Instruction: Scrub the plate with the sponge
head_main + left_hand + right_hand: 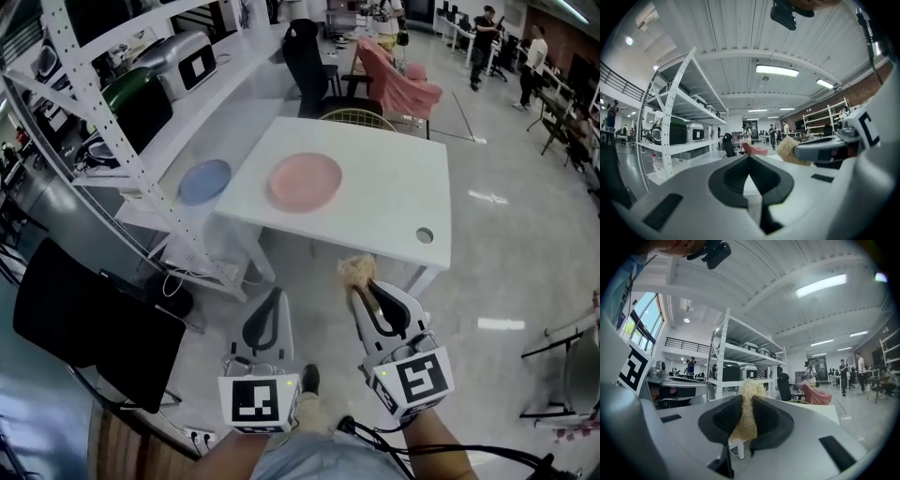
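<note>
While my right hand-held gripper (364, 291) is clamped on the sponge (356, 269), whose frayed yellow end pokes out past the jaw tips along their line, the pink plate (305, 182) lies flat on the white worktop (394, 211). It is well ahead of that gripper and a little to its left, with open floor in between. My left hand-held gripper (267, 309) is clenched on nothing, jaws pressed together. The plate sits ahead and slightly to its right, so it falls roughly between the two, and neither looks clearly nearer. I judge the scrubbing has not begun: the sponge must travel forward and leftward, then tip down so its free end meets the plate's face. A blue plate (204, 181) rests further left, off the worktop, on a lower surface by the shelving.
</note>
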A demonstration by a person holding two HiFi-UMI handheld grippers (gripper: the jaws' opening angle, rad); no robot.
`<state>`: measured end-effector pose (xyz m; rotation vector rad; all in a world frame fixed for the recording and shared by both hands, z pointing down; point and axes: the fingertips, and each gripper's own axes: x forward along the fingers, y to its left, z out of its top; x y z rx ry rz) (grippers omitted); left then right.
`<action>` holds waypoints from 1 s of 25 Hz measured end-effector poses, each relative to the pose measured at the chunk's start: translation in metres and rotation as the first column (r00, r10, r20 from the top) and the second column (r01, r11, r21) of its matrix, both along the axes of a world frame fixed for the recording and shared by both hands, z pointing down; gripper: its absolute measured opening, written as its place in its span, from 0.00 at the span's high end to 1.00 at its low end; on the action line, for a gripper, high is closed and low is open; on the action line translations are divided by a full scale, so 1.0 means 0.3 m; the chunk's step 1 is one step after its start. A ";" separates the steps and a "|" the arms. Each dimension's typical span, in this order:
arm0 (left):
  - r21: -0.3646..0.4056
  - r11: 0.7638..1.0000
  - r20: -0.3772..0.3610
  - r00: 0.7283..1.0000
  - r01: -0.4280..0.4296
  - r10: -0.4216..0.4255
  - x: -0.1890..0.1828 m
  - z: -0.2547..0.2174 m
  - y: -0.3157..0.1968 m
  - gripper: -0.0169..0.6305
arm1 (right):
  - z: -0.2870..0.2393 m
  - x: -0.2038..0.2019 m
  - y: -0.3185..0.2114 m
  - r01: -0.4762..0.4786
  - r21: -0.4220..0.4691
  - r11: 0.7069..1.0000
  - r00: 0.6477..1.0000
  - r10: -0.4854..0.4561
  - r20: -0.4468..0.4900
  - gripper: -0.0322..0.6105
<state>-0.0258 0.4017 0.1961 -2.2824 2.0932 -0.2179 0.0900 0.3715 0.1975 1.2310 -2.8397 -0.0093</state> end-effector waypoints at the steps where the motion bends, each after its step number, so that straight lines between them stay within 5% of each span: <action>1: -0.008 1.000 0.002 1.000 -0.004 0.004 -0.022 0.007 -0.035 0.95 | -0.001 -0.026 -0.037 -0.002 0.000 1.000 1.000 0.002 0.001 0.84; 13: 0.053 0.998 -0.017 0.999 -0.036 0.037 -0.313 -0.079 -0.389 0.95 | -0.094 -0.318 -0.387 -0.033 0.054 0.998 0.999 0.033 -0.009 0.84; 20: 0.080 0.995 -0.024 0.998 -0.064 0.066 -0.361 -0.092 -0.493 0.95 | -0.126 -0.346 -0.480 -0.063 0.090 0.994 0.998 0.064 -0.019 0.84; 25: 0.032 0.996 -0.045 0.995 -0.082 0.084 -0.354 -0.019 -0.569 0.95 | -0.095 -0.330 -0.556 -0.086 0.081 0.993 0.996 0.088 -0.022 0.83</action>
